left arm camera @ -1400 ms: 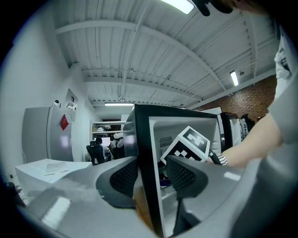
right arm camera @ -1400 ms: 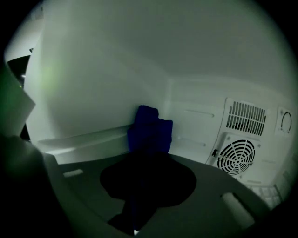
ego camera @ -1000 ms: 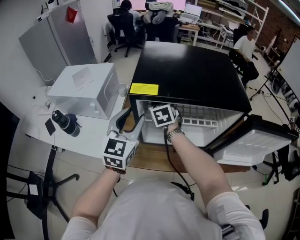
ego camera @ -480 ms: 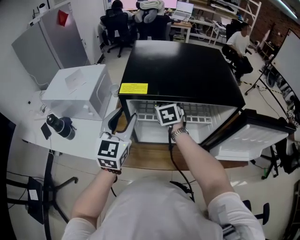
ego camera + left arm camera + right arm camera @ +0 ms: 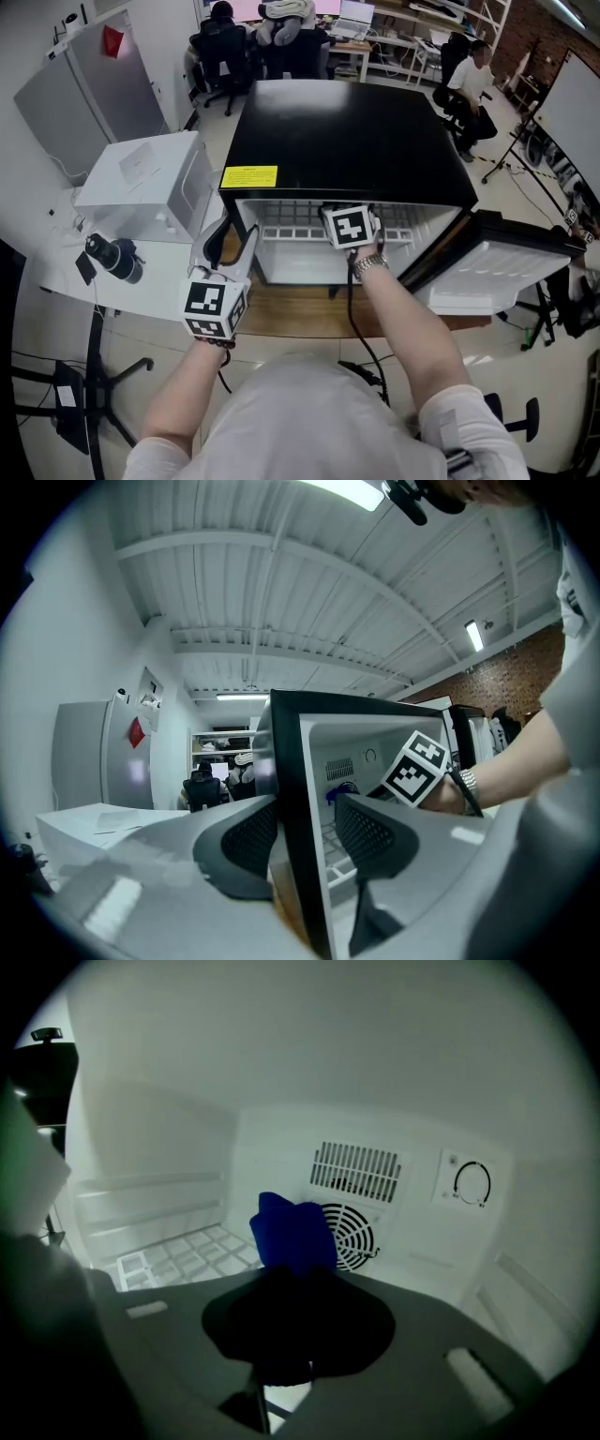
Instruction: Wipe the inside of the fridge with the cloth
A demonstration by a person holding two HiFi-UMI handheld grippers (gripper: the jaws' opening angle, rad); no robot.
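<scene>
My right gripper [image 5: 292,1283] is clenched on one blue cloth [image 5: 291,1232] inside the one fridge [image 5: 347,131] — in front of its single round fan grille [image 5: 354,1234]. My left gripper [image 5: 306,836] is released — two jaws wide apart at the fridge's front edge.

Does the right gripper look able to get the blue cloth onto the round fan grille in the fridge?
Probably yes. The right gripper, shut on the blue cloth, is inside the fridge facing the round fan grille, with nothing between them.
</scene>
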